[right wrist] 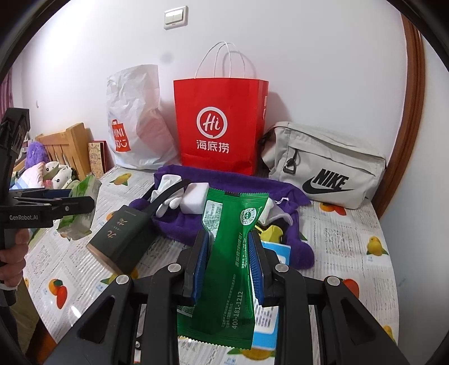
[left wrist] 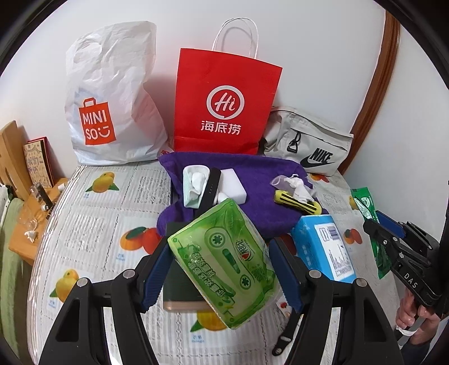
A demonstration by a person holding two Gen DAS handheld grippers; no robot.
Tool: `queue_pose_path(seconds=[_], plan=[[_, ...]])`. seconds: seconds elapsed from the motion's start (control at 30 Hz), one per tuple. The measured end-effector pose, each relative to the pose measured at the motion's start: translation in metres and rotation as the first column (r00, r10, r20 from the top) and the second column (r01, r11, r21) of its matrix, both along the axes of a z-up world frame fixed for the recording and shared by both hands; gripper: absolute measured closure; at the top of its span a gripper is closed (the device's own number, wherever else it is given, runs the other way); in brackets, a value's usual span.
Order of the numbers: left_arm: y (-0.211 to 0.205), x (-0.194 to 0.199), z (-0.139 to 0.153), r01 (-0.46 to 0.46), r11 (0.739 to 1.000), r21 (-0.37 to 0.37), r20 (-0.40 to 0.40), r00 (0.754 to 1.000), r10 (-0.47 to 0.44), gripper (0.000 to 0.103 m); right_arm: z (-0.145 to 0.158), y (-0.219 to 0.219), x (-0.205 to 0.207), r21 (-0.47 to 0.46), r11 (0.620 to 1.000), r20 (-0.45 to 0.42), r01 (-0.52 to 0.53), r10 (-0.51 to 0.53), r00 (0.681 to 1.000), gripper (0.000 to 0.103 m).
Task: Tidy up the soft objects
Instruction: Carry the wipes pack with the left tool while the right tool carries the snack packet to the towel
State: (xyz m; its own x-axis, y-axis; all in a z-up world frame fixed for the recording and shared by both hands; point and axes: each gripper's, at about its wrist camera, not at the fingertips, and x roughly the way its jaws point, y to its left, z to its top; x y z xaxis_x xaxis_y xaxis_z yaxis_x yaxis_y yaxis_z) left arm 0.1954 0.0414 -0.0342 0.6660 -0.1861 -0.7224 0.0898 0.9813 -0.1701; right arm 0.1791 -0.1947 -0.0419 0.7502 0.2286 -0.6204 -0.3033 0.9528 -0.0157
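Left wrist view: your left gripper (left wrist: 219, 269) jaws clamp one glossy green tissue pack (left wrist: 224, 261) above the near surface (left wrist: 92, 224); your right gripper (right wrist: 228, 269) jaws pinch one dark-green sachet (right wrist: 227, 252).

Background, right wrist view: a white light switch (right wrist: 176, 17) sat high on the wall (right wrist: 308, 56); a curved brown door frame (right wrist: 412, 112) bordered the right side; a wooden headboard (right wrist: 66, 143) stood at left, with a patterned notebook (right wrist: 96, 157) upright beside it. A fruit-printed cover (left wrist: 92, 224) lay over the surface. On it rested a dark green box (right wrist: 123, 233) and a blue box (left wrist: 328, 247).
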Motion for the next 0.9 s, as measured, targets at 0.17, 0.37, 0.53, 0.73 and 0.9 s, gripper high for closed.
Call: queue_pose_path(seconds=[0.17,0.37,0.53,0.73,0.9], plan=[[0.002,0.015,-0.001,-0.001,1.000,0.008,-0.002,1.000,0.001,0.035,-0.009,0.002,0.022,0.002,1.000,-0.015,-0.001,0.001,1.000,0.074],[0.007,0.037,-0.007,-0.011,1.000,0.013,-0.013,1.000,0.012,0.035,-0.013,0.002,0.046,0.003,1.000,-0.013,-0.008,0.008,1.000,0.074],[0.007,0.053,-0.007,-0.010,1.000,0.016,-0.007,1.000,0.010,0.035,-0.017,-0.002,0.069,0.025,1.000,-0.030,-0.014,0.015,0.999,0.074],[0.001,0.076,-0.016,0.002,1.000,0.014,-0.027,1.000,-0.002,0.035,-0.022,-0.007,0.093,0.036,0.999,-0.046,-0.014,0.016,0.999,0.074],[-0.009,0.095,-0.026,0.023,1.000,0.018,-0.044,0.999,-0.022,0.035,-0.026,-0.011,0.114,0.031,0.999,-0.053,-0.015,0.016,0.998,0.074]])
